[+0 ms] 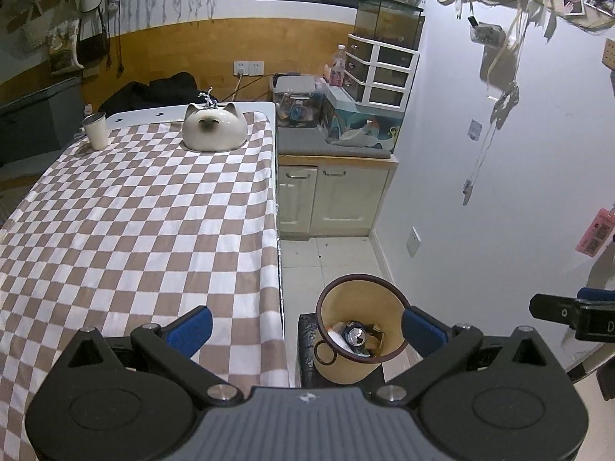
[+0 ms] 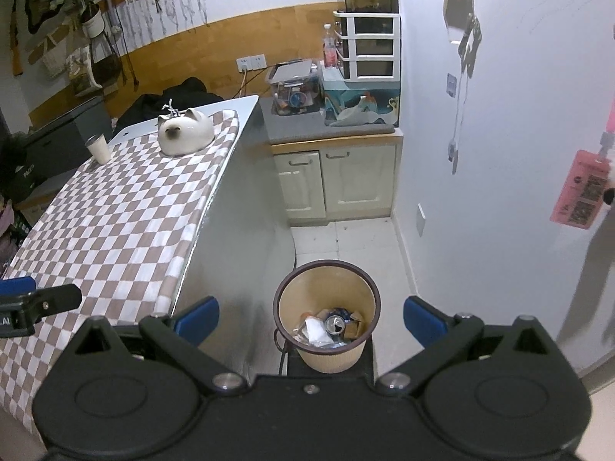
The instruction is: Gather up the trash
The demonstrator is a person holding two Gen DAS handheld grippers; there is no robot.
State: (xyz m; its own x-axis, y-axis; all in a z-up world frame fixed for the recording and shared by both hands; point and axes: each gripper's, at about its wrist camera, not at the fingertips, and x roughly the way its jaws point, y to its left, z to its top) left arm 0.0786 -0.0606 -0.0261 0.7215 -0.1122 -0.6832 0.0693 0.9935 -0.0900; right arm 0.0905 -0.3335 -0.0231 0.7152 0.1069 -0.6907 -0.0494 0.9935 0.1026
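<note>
The table [image 1: 134,211] with the checkered cloth took up most of the room, only a cat-shaped bowl [image 1: 214,127] and a paper cup [image 1: 96,130] left on it. Down beside it sat the tan bin [image 2: 326,307], trash piled inside, a crushed can [image 2: 335,324] on top. Both claws, left gripper [image 1: 305,326] and right gripper [image 2: 311,319], hung wide open, holding nothing. My guess: that cup might be trash too, and a sloppy grab would tip it onto the cloth.
</note>
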